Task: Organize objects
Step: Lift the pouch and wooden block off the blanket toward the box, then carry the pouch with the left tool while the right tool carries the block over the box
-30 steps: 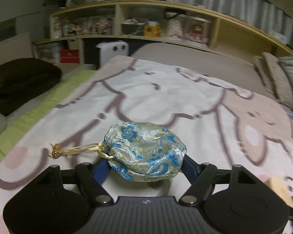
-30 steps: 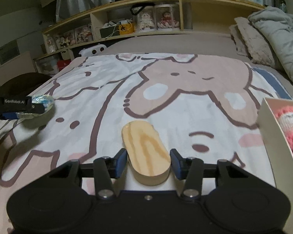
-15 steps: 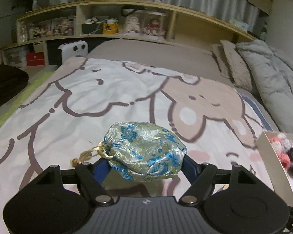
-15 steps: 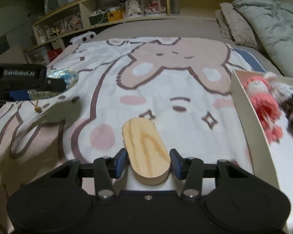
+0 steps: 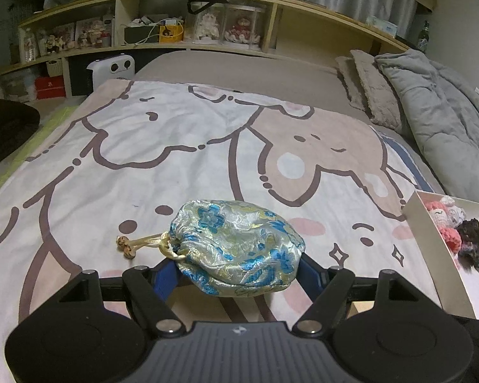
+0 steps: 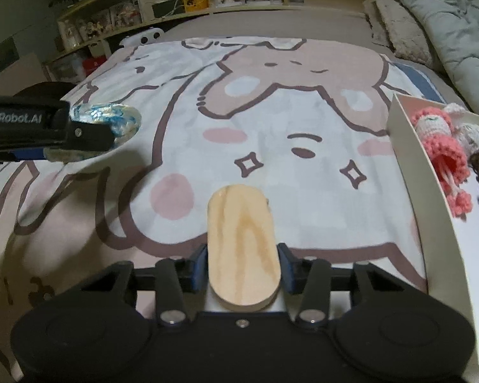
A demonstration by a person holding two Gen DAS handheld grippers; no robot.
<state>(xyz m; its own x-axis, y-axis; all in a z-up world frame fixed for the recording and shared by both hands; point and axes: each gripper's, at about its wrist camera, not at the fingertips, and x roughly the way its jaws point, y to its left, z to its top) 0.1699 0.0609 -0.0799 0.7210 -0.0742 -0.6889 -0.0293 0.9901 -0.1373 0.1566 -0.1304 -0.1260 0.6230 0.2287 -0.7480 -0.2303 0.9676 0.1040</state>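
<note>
Bedroom setup: a cartoon blanket (image 5: 175, 146) covers the bed, with a cluttered shelf (image 5: 188, 16) behind it. Left gripper (image 5: 238, 268) is pinching a blue-flowered brocade pouch (image 5: 239, 249) up off the blanket, cord dangling. Right gripper (image 6: 242, 265) has its jaws closing tighter on an oval wooden block (image 6: 241, 249). White box (image 6: 431, 198) sits at the bed's right edge, crochet dolls (image 6: 440, 140) inside.

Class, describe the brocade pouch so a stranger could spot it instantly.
Start at the cartoon-print blanket covering the bed. Above its near end, the left claw grips a drawstring pouch. It alone is shiny silver-blue floral brocade, with a beaded gold cord.
</note>
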